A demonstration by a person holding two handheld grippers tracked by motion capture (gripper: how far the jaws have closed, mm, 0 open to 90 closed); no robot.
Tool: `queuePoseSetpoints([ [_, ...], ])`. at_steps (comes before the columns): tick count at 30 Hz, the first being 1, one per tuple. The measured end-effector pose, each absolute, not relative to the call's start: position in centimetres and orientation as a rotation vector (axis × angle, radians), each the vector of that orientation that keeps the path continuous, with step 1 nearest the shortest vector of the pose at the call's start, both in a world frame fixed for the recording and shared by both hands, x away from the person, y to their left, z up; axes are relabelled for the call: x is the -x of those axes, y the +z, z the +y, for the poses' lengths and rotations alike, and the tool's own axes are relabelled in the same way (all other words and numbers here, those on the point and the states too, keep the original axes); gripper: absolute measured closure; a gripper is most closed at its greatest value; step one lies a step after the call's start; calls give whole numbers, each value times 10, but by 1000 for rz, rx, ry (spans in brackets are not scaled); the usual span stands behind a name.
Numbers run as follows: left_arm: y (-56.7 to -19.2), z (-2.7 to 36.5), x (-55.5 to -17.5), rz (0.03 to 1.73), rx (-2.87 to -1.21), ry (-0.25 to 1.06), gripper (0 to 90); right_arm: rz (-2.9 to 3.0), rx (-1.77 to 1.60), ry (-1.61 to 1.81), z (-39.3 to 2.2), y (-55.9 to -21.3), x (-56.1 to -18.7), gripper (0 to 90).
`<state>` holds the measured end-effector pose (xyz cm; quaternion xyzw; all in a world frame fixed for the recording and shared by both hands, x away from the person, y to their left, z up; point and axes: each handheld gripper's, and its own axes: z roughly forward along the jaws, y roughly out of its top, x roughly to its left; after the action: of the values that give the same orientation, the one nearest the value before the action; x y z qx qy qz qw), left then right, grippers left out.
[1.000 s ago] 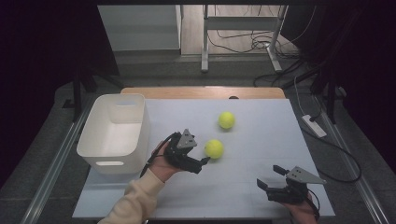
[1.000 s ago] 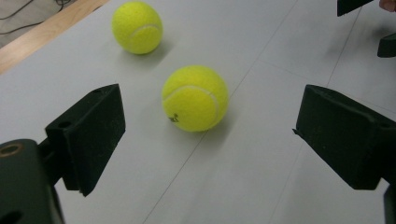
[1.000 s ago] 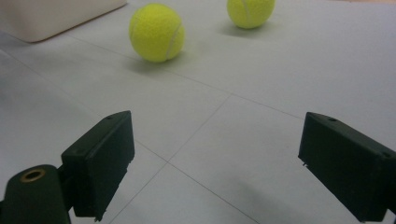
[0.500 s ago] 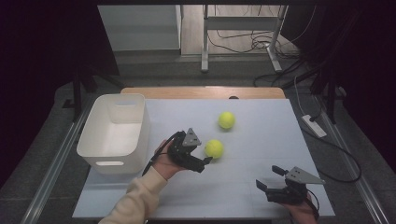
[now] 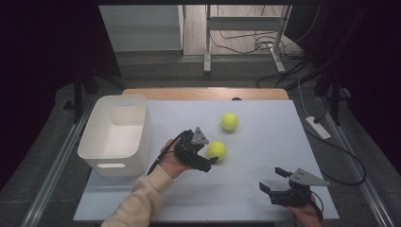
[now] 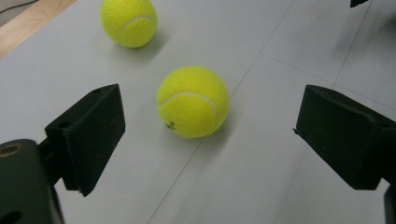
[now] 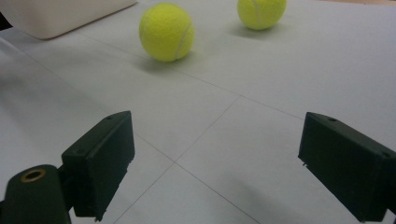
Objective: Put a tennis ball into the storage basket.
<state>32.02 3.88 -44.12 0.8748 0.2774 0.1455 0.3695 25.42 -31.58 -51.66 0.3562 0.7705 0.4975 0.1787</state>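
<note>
Left gripper [image 6: 205, 140] edged nearer tennis ball [image 6: 193, 101], print unreadable.

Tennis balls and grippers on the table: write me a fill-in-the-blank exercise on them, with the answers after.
1. The number of tennis balls on the table is ____.
2. The left gripper has its jaws ____ beside the nearer tennis ball.
3. The farther tennis ball lies on the table, not in the ____ bin.
4. The right gripper holds ____.

Missing words: two; open; white; nothing
</note>
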Motion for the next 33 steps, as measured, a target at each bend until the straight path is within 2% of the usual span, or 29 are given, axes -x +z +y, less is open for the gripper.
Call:
queuePoseSetpoints([
  [24,-443,20,-337,678,-2293,298,91,2184,-1007,1391,-316,-518,-255,108],
  [33,-451,15,-349,715,-2307,256,86,2185,-1008,1396,-316,-519,-255,108],
])
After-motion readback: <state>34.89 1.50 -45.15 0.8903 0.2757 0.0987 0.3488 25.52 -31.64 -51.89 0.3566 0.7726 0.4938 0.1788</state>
